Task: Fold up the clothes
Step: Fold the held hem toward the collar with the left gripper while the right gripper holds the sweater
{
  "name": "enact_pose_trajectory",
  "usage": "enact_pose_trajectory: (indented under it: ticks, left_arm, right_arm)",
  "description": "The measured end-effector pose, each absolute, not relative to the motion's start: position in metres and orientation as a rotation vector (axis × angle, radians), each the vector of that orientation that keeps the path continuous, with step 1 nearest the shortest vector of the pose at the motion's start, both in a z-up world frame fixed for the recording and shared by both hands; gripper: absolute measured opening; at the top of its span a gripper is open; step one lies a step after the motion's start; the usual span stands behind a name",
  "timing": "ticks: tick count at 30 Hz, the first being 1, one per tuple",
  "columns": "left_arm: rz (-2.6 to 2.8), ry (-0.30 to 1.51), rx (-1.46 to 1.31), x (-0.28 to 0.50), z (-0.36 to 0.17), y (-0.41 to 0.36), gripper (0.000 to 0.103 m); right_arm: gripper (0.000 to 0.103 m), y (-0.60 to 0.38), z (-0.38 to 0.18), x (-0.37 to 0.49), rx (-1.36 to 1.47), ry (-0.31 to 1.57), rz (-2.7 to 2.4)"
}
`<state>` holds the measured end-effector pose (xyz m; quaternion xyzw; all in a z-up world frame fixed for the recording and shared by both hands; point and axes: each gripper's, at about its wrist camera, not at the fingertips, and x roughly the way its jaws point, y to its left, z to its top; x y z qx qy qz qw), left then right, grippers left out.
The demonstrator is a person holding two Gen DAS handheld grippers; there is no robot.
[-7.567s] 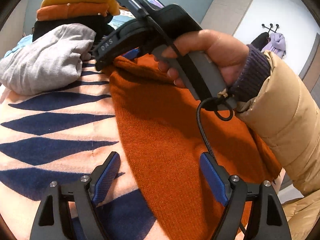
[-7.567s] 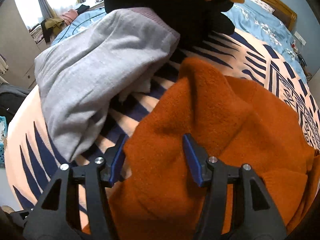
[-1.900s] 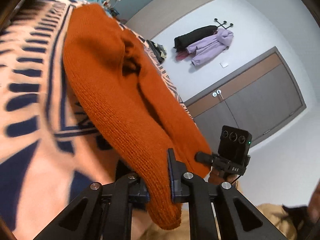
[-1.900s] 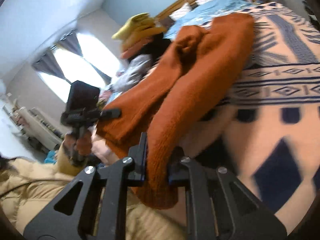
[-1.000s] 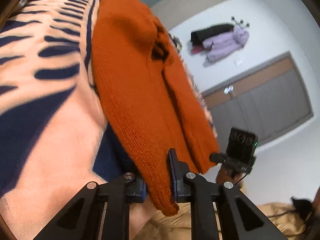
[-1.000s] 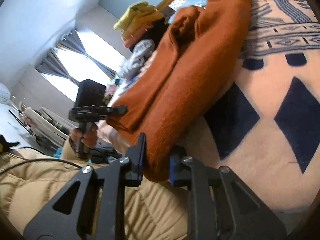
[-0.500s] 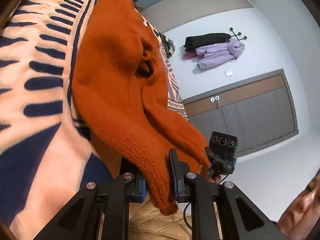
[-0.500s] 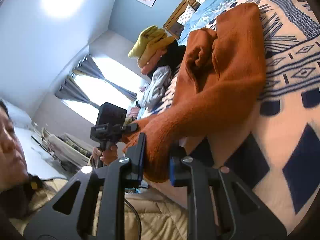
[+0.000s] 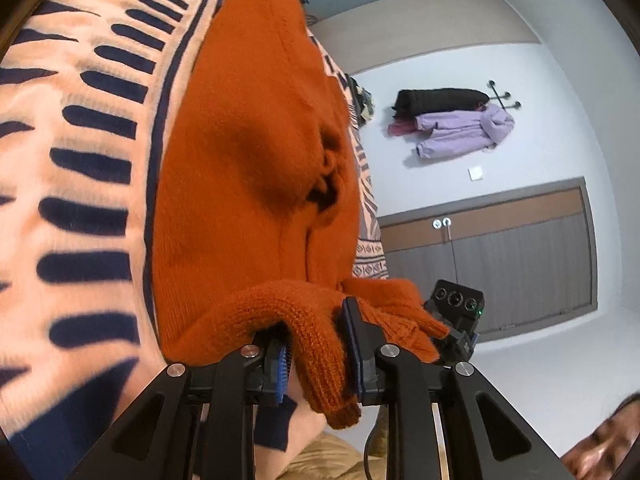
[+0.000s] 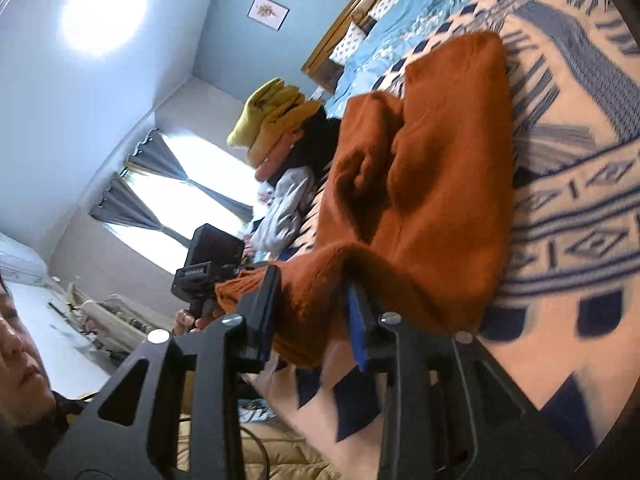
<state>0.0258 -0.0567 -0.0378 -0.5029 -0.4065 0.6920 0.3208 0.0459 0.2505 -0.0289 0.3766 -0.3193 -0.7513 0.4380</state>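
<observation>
An orange knitted sweater lies along the peach and navy patterned blanket, its near hem lifted off the bed edge. My left gripper has that hem between its blue pads, still pinched, and its jaws are opening. In the right wrist view the same sweater stretches toward my right gripper. Its jaws are opening too, and the hem hangs loosely in the wide gap, clear of the pads. Each gripper shows in the other's view: the right one, the left one in a hand.
A pile of folded yellow, orange and black clothes and a grey garment sit further up the bed. Blue bedding lies by the wooden headboard. Coats hang on the wall above wardrobe doors. A tan puffer jacket is close below.
Both grippers have carried the hem along the bed edge, and the sweater now lies straighter on the blanket. The right jaws have clearly widened around the hem; the left jaws only slightly.
</observation>
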Motion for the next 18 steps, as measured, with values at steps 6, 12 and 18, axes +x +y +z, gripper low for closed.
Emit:
enact_pose_trajectory:
  ticks: [6, 12, 18]
  left_arm:
    - [1.807, -1.109, -1.347, 0.012, -0.048, -0.057, 0.024]
    - [1.806, -1.126, -1.359, 0.009, -0.054, -0.055, 0.024]
    - [1.814, -1.116, -1.36, 0.012, -0.054, -0.054, 0.025]
  right_arm:
    - [0.074, 0.255, -0.011, 0.045, 0.818, -0.647, -2.023]
    - [0.088, 0.255, -0.007, 0.067, 0.704, -0.414, -2.089]
    - [0.088, 0.235, -0.026, 0.108, 0.788, -0.029, -2.153]
